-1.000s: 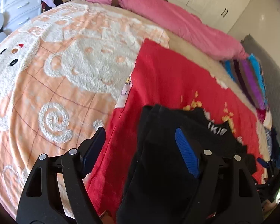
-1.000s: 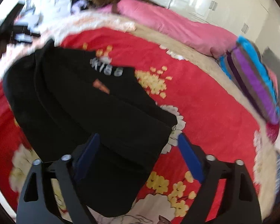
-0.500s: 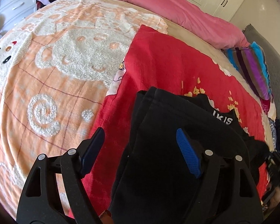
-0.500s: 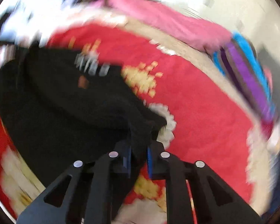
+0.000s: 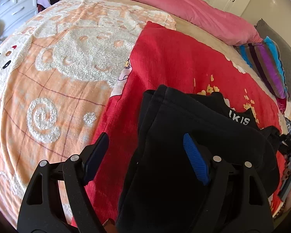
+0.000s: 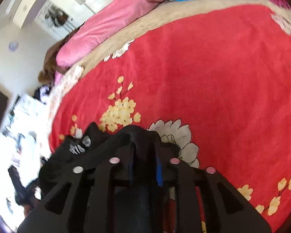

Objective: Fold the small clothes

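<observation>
A black garment (image 5: 184, 136) with white lettering lies partly folded on a red flowered blanket (image 5: 174, 62). My left gripper (image 5: 145, 155) is open just above the garment's left edge, one finger over the red blanket, the blue-padded finger (image 5: 196, 161) over the black cloth. My right gripper (image 6: 144, 163) is shut on a bunched corner of the black garment (image 6: 137, 136) and lifts it, tilted. In the left wrist view the right gripper (image 5: 289, 145) shows at the garment's far right edge.
An orange and white fleece blanket (image 5: 48, 68) covers the bed's left half. A pink duvet (image 5: 184, 5) lies along the far side, and a striped pillow (image 5: 267, 64) at the right. White drawers (image 5: 13, 3) and piled clothes stand beyond the bed.
My right gripper closed on the garment's right corner and has lifted and rotated with it. My left gripper stayed open, drifting slightly over the garment's left edge.
</observation>
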Tool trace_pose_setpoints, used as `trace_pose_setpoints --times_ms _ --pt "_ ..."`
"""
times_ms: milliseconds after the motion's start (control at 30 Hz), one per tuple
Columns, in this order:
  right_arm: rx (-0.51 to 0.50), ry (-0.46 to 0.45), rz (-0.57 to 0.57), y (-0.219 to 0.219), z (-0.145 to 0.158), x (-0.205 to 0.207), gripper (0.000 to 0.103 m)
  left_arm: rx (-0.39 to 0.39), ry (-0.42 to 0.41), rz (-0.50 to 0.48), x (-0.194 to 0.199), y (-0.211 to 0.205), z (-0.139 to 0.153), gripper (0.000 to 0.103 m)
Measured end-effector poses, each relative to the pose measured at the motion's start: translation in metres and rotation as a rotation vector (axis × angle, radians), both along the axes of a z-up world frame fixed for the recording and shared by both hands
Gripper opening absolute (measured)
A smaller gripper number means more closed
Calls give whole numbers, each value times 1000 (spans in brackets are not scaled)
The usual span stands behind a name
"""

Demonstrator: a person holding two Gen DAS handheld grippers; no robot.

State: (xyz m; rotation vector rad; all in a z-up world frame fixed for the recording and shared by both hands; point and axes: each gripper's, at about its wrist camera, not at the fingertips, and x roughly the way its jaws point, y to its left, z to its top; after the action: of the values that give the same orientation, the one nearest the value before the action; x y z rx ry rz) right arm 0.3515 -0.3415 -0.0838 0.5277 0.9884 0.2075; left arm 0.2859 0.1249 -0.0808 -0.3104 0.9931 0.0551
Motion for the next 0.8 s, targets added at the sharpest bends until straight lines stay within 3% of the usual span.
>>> trace_pose_setpoints --times_ms 33,67,100,200,267,333,467,633,767,800 --pt "-78 -28 -26 -3 10 -3 78 9 1 -6 1 -1 -1 69" --pt "-114 -64 -19 -6 20 -6 76 10 -3 -12 1 -2 -1 52" --pt "-143 -93 -13 -7 28 -9 76 1 -7 -21 1 -3 0 25" --pt "-282 -215 83 15 59 -19 76 -3 -20 -39 -1 -7 4 7" --pt "-360 -289 151 37 72 -29 76 16 -45 -37 -3 -7 11 6" --pt "-372 -297 179 45 73 -31 76 21 -88 -16 -8 -2 23 6" --pt "-361 -228 178 43 56 -28 76 29 -154 32 -14 11 35 6" --pt "-320 -106 132 25 23 -25 76 21 -90 46 -4 16 12 9" --pt "-262 -94 152 25 14 -28 76 -17 -84 34 -4 19 11 33" --pt "-243 -99 154 26 13 -27 76 -6 -78 24 -3 16 11 33"
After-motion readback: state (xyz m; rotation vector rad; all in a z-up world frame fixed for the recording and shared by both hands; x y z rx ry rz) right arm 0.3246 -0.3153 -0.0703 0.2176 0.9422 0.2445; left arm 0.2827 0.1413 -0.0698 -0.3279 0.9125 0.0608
